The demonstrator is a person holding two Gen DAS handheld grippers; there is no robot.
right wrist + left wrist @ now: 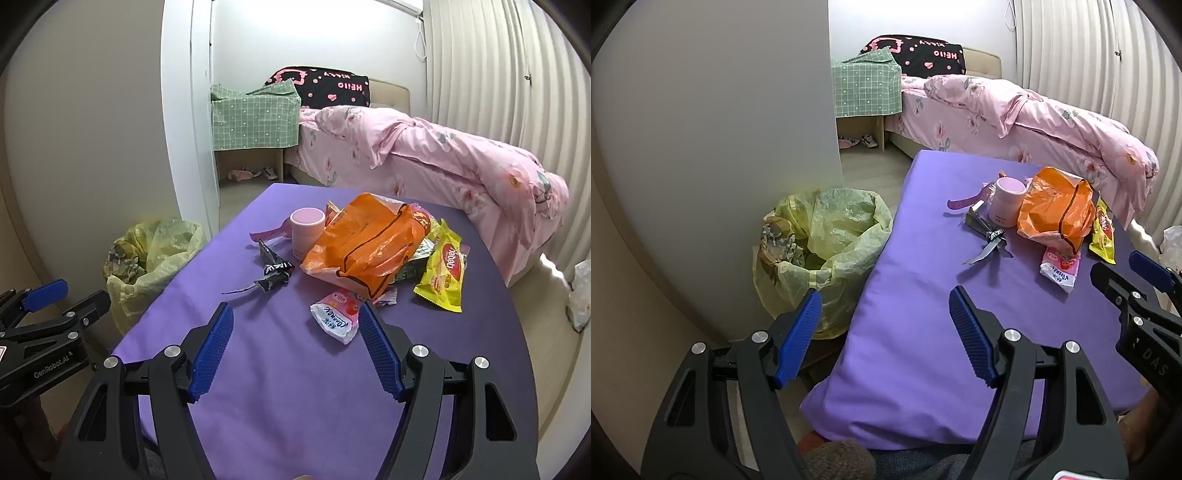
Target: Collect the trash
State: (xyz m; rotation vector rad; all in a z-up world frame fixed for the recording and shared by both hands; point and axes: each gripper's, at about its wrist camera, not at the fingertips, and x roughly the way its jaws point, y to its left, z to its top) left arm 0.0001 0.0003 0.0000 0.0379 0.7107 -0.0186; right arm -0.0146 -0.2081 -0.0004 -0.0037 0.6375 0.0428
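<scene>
Bin (147,258): lined, on floor left of both grippers | left hand-held gripper (884,332): spread, empty, over desk (905,350) edge | right hand-held gripper (295,345): spread, empty, nearer | pink tissue pack (336,321): just ahead-right of it, long axis running away | orange bag (365,243), yellow wrapper (443,273): beyond, further right.

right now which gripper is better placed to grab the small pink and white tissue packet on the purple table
Right. The right gripper, open, has the small pink and white tissue packet just ahead, beside its fingertip. The left gripper, also open, sits nearer the lined bin.
</scene>
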